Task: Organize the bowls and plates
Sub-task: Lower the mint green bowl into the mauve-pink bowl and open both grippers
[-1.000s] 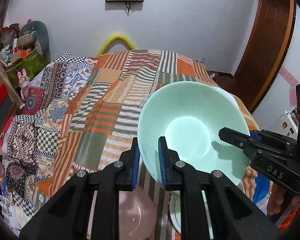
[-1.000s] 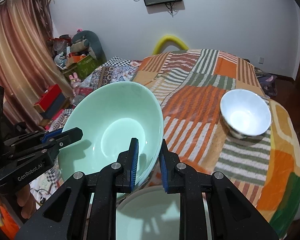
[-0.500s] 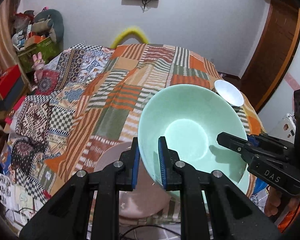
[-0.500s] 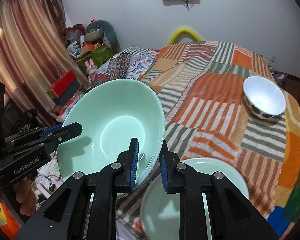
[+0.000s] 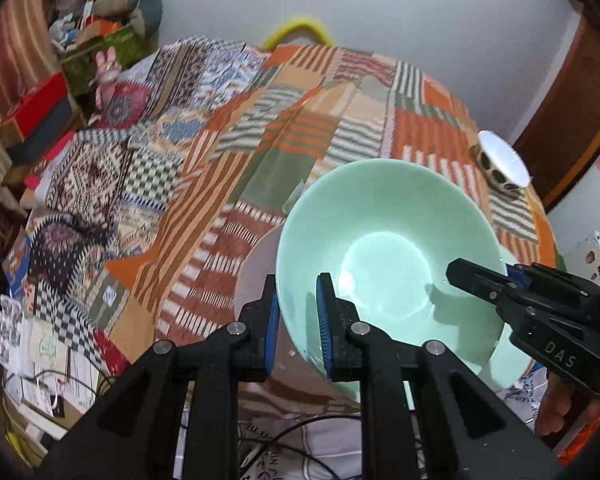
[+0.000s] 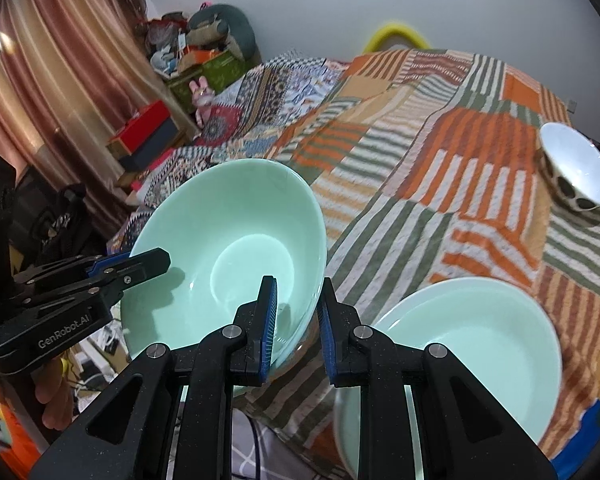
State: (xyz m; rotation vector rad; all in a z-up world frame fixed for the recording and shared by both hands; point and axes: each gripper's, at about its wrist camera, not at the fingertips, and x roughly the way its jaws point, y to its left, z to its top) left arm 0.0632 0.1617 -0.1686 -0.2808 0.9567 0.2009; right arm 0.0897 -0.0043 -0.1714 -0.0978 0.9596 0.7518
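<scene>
A large mint-green bowl (image 5: 388,256) hangs tilted above the near edge of a patchwork-covered bed (image 5: 300,128). My left gripper (image 5: 298,320) is shut on its near-left rim, one pad inside and one outside. My right gripper (image 6: 298,320) is shut on the opposite rim of the same bowl (image 6: 228,248). A pink plate (image 5: 256,264) lies under the bowl, mostly hidden by it. A mint-green plate (image 6: 472,344) lies on the bed to the right. A small white bowl with dark spots (image 6: 576,172) stands at the far right of the bed.
Boxes and soft toys (image 6: 204,56) pile up beside the bed at the left, before a curtain (image 6: 52,80). Cables and papers (image 5: 52,376) lie on the floor below the bed's near edge. A wooden door (image 5: 572,92) stands at the right.
Both grippers have carried the green bowl lower and back toward the bed's near edge. The pink plate, green plate and spotted bowl now show more fully beyond it.
</scene>
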